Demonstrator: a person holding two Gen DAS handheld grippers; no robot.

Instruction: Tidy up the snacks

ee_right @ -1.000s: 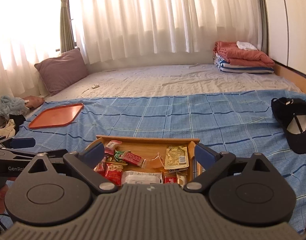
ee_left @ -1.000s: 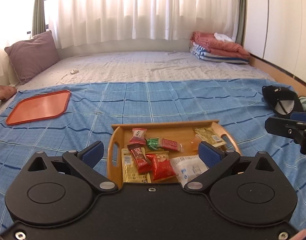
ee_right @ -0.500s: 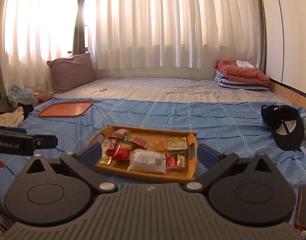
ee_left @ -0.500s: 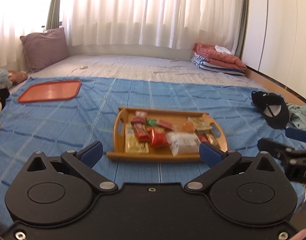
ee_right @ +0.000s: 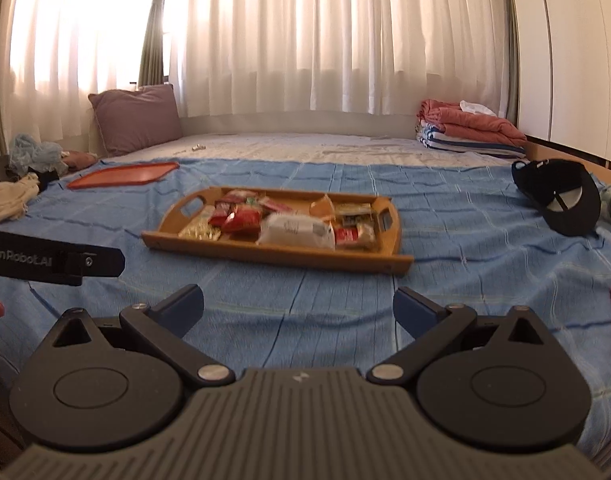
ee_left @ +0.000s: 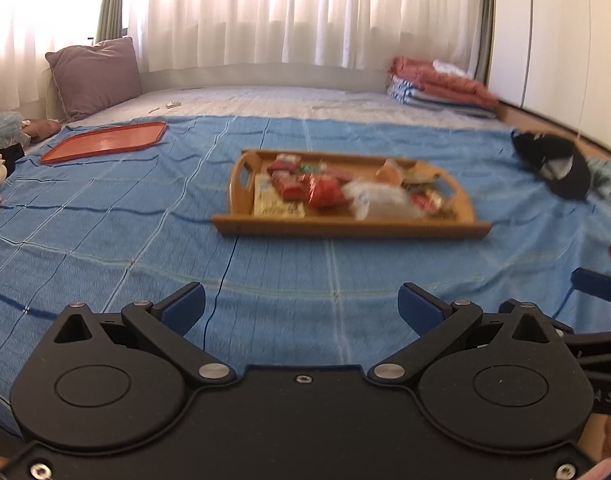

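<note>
On the blue bedspread (ee_right: 445, 240) sits the wooden tray (ee_right: 273, 252), snack packets (ee_right: 295, 230) heaped inside. Well short of the tray, left gripper (ee_left: 301, 306) and right gripper (ee_right: 298, 305) hover, both spread wide and empty.

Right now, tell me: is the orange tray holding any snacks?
No, the orange tray lies bare; the snacks sit in the wooden tray.

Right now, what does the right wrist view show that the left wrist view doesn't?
Only the right wrist view shows the left gripper's branded arm and the cap's full opening.

Only the left wrist view shows a blue fingertip of the right gripper.

Both show the wooden tray of snacks, the orange tray, pillow and folded blankets; each camera's own gripper is open and empty.
</note>
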